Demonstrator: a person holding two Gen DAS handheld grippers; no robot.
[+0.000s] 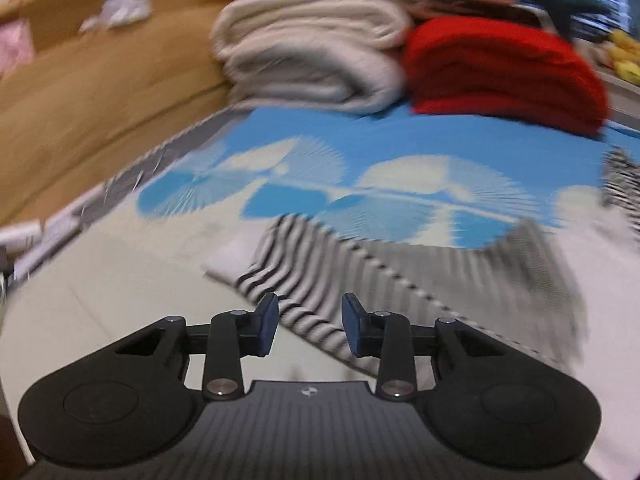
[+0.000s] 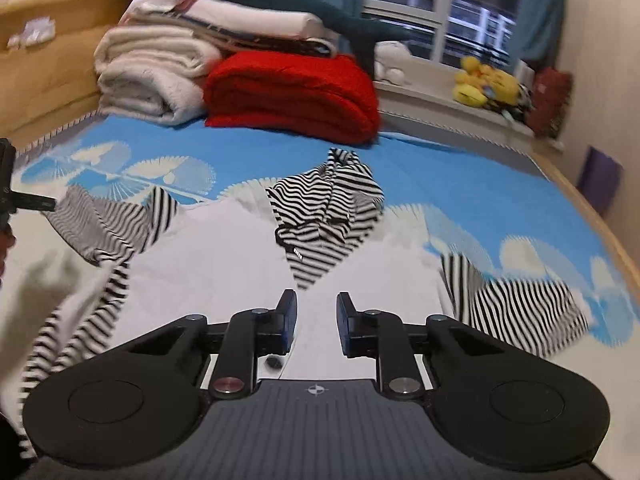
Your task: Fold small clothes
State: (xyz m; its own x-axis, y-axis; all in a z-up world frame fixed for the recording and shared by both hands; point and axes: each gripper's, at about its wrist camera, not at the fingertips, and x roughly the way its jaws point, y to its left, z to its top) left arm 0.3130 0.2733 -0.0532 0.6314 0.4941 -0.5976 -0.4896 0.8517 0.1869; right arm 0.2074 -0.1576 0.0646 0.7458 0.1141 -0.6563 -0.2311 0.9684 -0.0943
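Now | left tongs (image 1: 310,326) apart, empty; right tongs (image 2: 317,322) apart, empty; striped garment (image 2: 326,210) crumpled

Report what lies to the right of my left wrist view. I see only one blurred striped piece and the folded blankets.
Observer: A crumpled striped garment lies in the middle of the bed, in front of the red blanket.
Operator: Go on, farther right.
Observer: Another striped piece lies near the bed's right side.
Operator: Report the right tool.
Observer: The right tool is open, with nothing between its fingers.
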